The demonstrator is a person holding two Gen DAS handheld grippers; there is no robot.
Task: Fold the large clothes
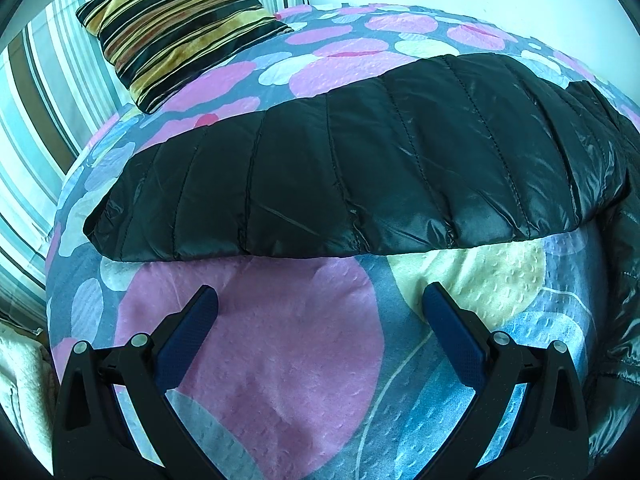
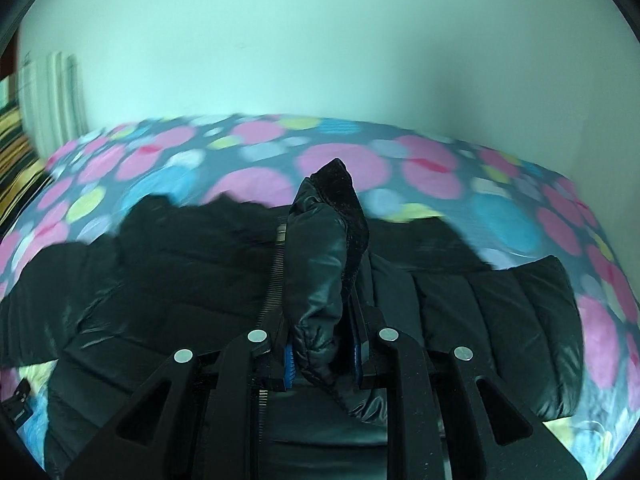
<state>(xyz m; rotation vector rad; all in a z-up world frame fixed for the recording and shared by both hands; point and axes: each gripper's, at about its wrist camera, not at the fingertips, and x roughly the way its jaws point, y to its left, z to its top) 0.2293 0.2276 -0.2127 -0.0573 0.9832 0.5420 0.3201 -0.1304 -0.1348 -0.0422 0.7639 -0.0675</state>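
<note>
Black quilted jacket spread flat on bed, over dotted bedspread w/ pink, blue, yellow circles. In left wrist view, one puffy section lying across mid-bed, hem edge facing cam, more jacket trailing off toward right edge of bed. Striped cushion at far left corner of bed, well apart from jacket, striped curtain behind it.

Left gripper hovering over bare bedspread near the near edge, fingers spread wide, nothing between them, not touching jacket.

Right gripper clenched on a bunched fold of jacket, blue pads pressing either side. Pinched bit standing upright between fingers, fuzzy dark lining at top; zipper teeth running just beside it on left. Rest of jacket lying below and around gripper, sleeve-like part toward right edge of bed. Far bedspread blurred. Plain wall behind bed.
</note>
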